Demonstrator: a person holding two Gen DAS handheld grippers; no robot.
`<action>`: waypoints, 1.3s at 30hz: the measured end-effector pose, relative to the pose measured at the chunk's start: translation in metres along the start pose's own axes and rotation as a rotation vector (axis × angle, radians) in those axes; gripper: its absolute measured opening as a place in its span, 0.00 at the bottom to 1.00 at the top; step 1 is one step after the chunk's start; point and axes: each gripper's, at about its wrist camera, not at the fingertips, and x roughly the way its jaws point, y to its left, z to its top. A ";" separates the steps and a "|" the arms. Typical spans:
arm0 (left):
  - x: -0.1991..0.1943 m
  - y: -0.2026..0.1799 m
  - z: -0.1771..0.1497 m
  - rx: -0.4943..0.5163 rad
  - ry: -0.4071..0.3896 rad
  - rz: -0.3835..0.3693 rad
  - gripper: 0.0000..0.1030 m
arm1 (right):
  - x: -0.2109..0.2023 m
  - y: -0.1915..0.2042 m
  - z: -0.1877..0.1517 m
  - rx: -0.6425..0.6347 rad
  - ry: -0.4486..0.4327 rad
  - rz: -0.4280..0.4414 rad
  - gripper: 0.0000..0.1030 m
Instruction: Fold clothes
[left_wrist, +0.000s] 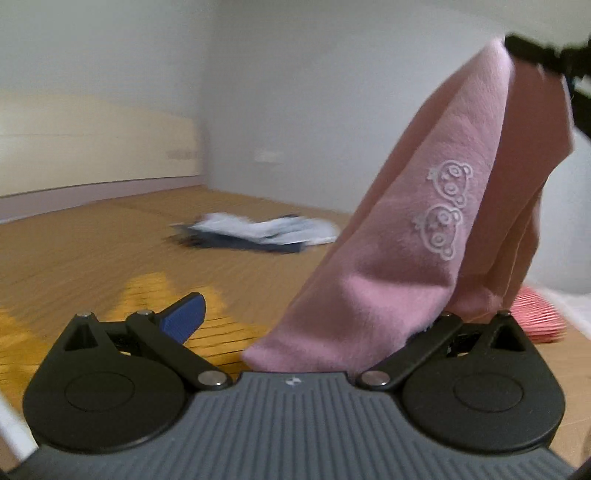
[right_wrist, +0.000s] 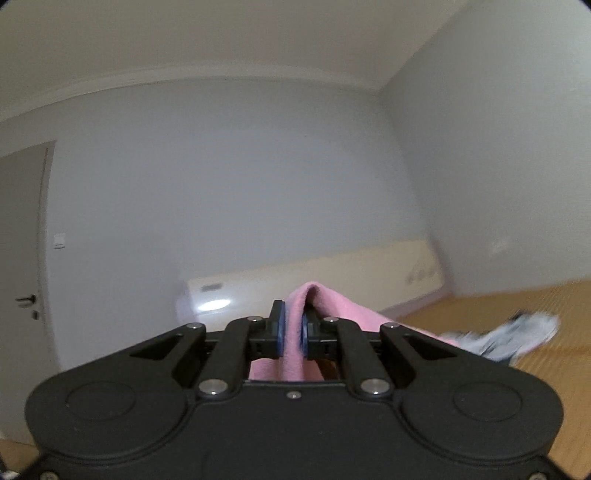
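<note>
Garment: pink cloth (left_wrist: 417, 236), lifted off mat (left_wrist: 92, 251).
Right fingers (right_wrist: 291, 328): clamped on its fold.
Left fingers (left_wrist: 184, 317): apart; cloth drapes between.
Advice: close left, then pull taut.

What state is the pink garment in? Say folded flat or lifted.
Lifted: the pink garment hangs off the mat, pinched in the shut right gripper and draped over the left gripper's open jaws.

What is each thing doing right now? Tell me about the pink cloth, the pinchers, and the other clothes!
pink cloth: lifted, hanging between both grippers.
right gripper: shut on the pink cloth.
left gripper: open, cloth draped over one side.
blue and white clothes: lying in a heap on the mat.
door: closed.
</note>
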 end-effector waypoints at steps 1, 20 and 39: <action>-0.001 -0.009 0.003 0.004 -0.007 -0.058 1.00 | -0.014 0.001 0.007 -0.016 -0.021 -0.015 0.09; 0.102 -0.115 -0.055 0.217 0.313 -0.291 1.00 | -0.172 -0.181 -0.133 0.107 0.482 -0.604 0.52; 0.095 -0.111 -0.056 0.249 0.306 -0.132 1.00 | -0.091 -0.072 -0.201 0.009 0.594 -0.590 0.13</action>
